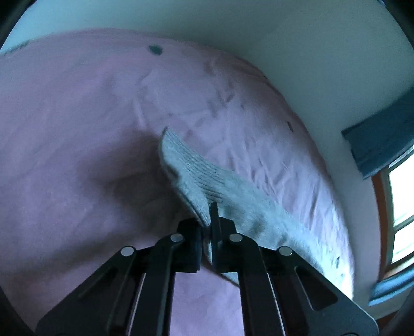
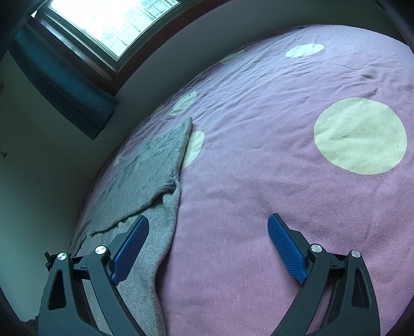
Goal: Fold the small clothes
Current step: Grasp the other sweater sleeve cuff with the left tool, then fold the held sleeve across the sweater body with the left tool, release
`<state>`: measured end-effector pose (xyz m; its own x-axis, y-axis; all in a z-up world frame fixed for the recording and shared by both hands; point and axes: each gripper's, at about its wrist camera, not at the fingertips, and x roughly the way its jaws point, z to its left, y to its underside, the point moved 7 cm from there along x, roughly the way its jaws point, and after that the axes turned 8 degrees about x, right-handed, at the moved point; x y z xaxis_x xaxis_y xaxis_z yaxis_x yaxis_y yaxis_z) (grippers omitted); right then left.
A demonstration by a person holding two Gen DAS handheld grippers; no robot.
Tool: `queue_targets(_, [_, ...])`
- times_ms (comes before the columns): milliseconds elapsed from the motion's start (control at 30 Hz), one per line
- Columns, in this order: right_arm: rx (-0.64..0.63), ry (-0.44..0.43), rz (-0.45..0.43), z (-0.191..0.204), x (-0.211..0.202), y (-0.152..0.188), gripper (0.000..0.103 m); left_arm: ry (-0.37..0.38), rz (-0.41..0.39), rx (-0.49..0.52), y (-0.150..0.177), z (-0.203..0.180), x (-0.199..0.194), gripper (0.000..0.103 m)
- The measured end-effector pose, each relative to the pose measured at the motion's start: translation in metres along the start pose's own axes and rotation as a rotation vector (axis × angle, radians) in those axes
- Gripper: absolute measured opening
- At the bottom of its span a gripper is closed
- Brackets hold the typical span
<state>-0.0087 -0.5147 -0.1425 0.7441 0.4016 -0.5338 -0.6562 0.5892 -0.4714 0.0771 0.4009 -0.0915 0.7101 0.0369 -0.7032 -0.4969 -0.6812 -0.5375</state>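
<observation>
One grey garment (image 1: 196,181) stretches away from the left gripper (image 1: 207,230).

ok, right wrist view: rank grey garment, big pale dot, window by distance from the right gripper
From the right gripper, jaws open and empty:
1. grey garment, under its left finger, lying on the pink cover.
2. big pale dot, ahead to the right.
3. window, top left, beyond the bed.
</observation>
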Motion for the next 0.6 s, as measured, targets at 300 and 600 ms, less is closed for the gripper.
queue_targets(300, [0.0,-0.002,0.0,0.0,0.0,0.0,0.092,0.12,-0.053,0.287,0.013,-0.152,-0.029,0.004])
queue_targets(600, [0.004,-0.008,-0.001,0.001,0.0,-0.001,0.092,0.324,0.008,0.586,0.11,-0.365,-0.029,0.004])
